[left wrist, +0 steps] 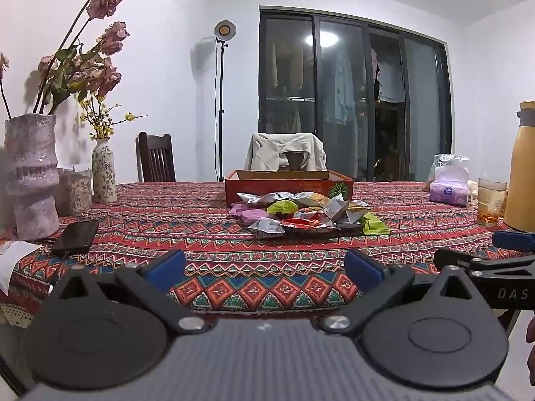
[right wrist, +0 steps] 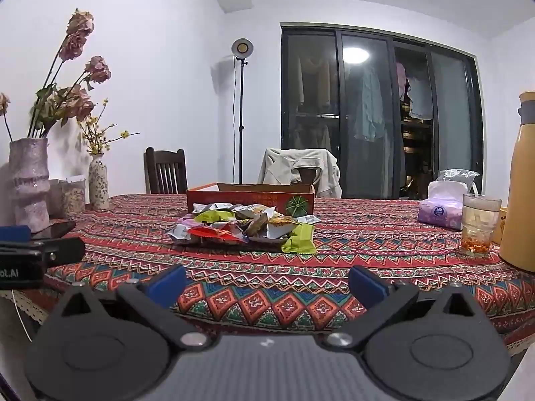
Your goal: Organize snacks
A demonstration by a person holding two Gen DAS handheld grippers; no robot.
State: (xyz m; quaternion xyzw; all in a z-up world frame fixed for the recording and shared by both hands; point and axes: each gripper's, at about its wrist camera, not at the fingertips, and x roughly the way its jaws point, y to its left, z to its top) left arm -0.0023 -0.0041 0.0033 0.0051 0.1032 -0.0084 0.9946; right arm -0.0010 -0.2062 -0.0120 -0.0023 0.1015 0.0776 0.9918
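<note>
Crinkled multicolour snack packets [left wrist: 302, 212] heaped before red cardboard box [left wrist: 289, 183]; left gripper [left wrist: 265, 269], right gripper [right wrist: 267, 284] spread apart, empty.

Snack pile [left wrist: 302, 212] mid-table on tablecloth [left wrist: 234, 287], box [left wrist: 289, 185] just behind it. Vases [left wrist: 30, 173] and phone [left wrist: 76, 237] far left. Tissue pack [left wrist: 449, 190], glass [left wrist: 491, 202], flask [left wrist: 523, 167] right. Chairs [left wrist: 156, 160] beyond the far edge.
</note>
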